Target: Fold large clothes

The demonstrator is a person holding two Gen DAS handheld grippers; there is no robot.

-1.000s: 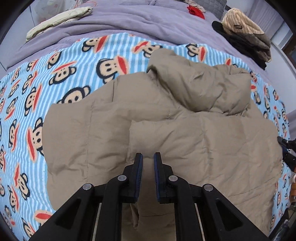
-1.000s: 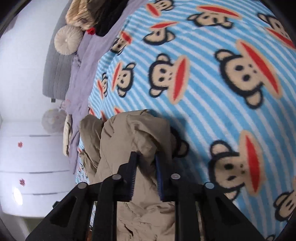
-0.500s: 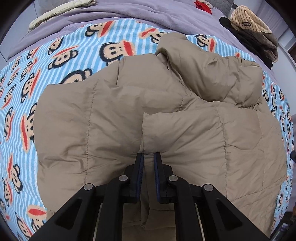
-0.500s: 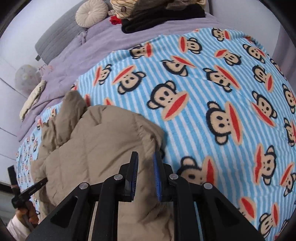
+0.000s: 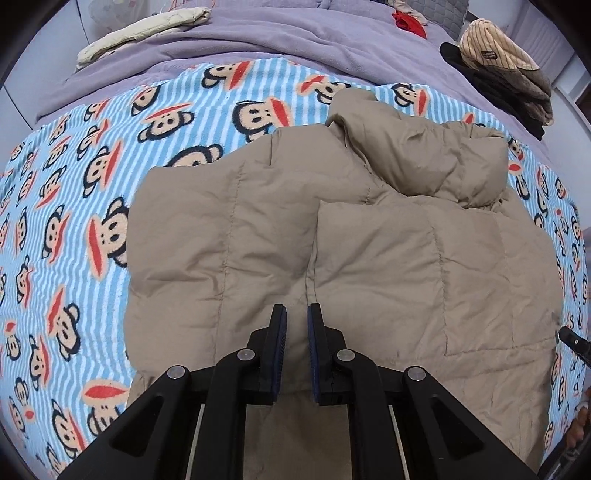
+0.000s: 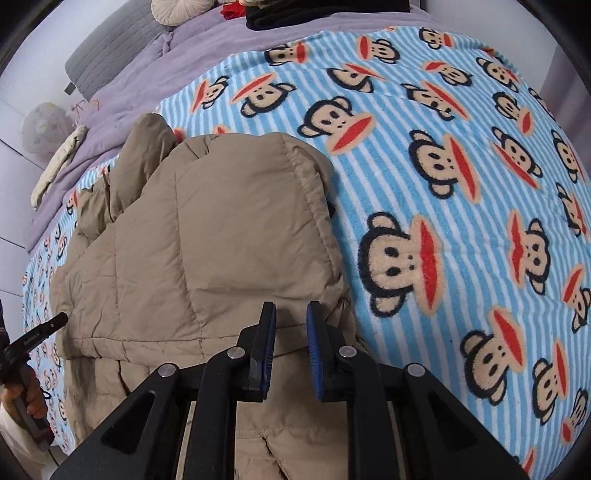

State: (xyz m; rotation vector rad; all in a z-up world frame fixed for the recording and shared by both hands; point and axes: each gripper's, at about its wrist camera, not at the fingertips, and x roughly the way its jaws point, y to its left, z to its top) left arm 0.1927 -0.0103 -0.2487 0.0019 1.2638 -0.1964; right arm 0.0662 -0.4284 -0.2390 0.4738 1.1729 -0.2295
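Bed (image 5: 110,155) with monkey-print striped blanket fills frame; lavender duvet (image 5: 258,40) and grey quilted headboard (image 6: 110,48) at top.

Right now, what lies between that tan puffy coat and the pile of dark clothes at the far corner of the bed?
In the left wrist view, only monkey-print blanket and purple bedcover separate the coat from the clothes pile.

Bed surface: blue-white striped fleece blanket with monkey faces (image 5: 74,206), lilac quilt (image 5: 280,33) at its far end. On blanket: folded tan quilted puffer jacket (image 5: 369,258). On quilt: cream folded cloth (image 5: 147,31), stacked dark and striped clothes (image 5: 498,70)
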